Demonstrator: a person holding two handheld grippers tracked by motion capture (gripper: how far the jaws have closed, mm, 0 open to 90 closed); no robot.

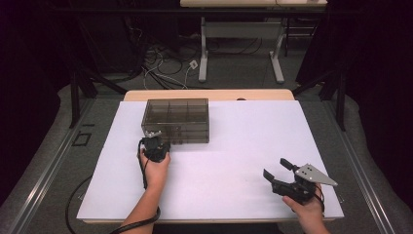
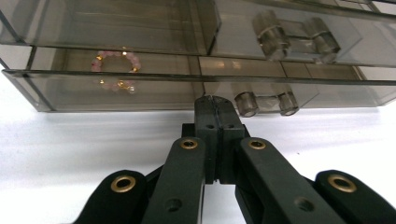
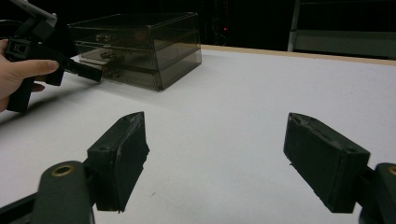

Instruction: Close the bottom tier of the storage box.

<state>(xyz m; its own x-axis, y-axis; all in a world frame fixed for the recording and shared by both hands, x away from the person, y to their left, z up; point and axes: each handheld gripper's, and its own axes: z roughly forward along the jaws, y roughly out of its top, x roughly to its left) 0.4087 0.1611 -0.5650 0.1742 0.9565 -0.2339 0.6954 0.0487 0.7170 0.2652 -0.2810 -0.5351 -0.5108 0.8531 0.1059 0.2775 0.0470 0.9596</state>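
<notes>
A smoky see-through drawer box (image 1: 176, 119) stands at the back left of the white table top (image 1: 234, 146). A pink bead bracelet (image 2: 114, 70) lies inside one of its lower drawers. My left gripper (image 1: 155, 136) is shut with nothing between its jaws. Its tips (image 2: 215, 101) rest against the front of the bottom drawer, just left of that drawer's clear handle (image 2: 265, 102). A second handle (image 2: 295, 39) sits on the drawer above. My right gripper (image 1: 275, 168) stands open over bare table at the front right, well away from the box (image 3: 140, 46) and from the left gripper (image 3: 95, 73).
A wooden table edge (image 1: 209, 94) runs behind the white top. Beyond it, on the floor, lie cables (image 1: 160, 68) and the white legs of another table (image 1: 203, 53). Black stands (image 1: 75, 92) flank the table.
</notes>
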